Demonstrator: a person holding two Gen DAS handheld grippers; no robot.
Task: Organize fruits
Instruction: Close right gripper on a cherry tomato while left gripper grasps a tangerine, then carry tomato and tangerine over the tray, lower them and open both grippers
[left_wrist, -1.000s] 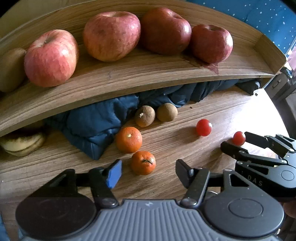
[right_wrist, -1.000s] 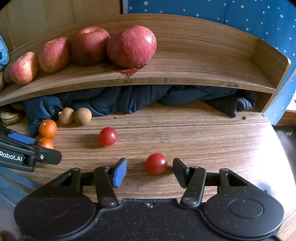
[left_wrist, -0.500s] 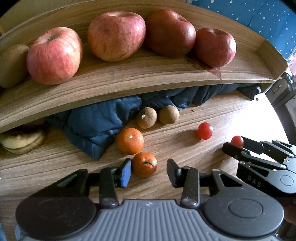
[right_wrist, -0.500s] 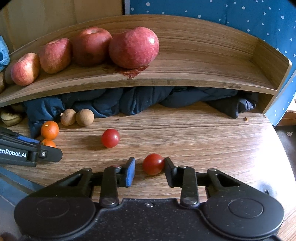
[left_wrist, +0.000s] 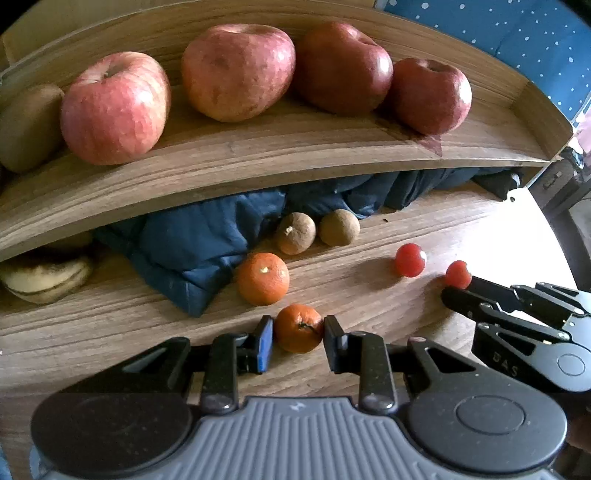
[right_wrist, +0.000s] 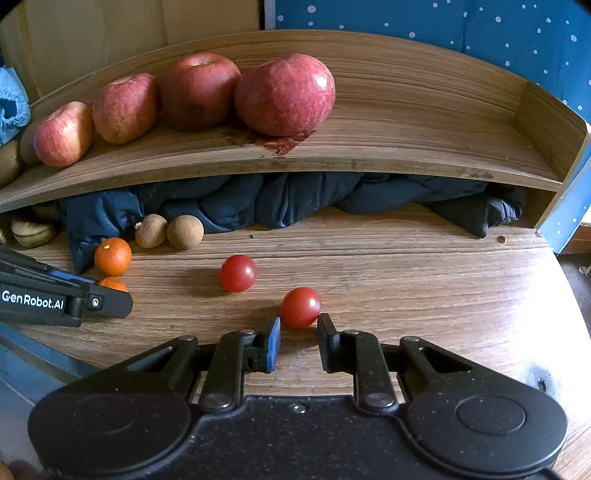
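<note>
A small orange (left_wrist: 297, 326) lies on the wooden table between the fingers of my left gripper (left_wrist: 298, 334), which is shut on it, both pads touching its sides. A second orange (left_wrist: 262, 278) sits just beyond it. My right gripper (right_wrist: 299, 326) is shut on a cherry tomato (right_wrist: 300, 307), held at the very fingertips. Another cherry tomato (right_wrist: 238, 273) rests a little further back and left. Two brown longans (right_wrist: 169, 231) lie by the dark cloth. Several red apples (left_wrist: 236, 72) stand in a row on the shelf (left_wrist: 280, 162).
A dark blue padded cloth (left_wrist: 199, 243) is stuffed under the shelf. A kiwi (left_wrist: 27, 125) sits at the shelf's left end, and a pale striped fruit (left_wrist: 44, 280) lies below it. The shelf's right half (right_wrist: 424, 122) is bare wood. The table edge (left_wrist: 546, 236) runs at the right.
Both grippers went from wide open to shut, the left on the small orange and the right on the near cherry tomato. Both moved slightly forward.
</note>
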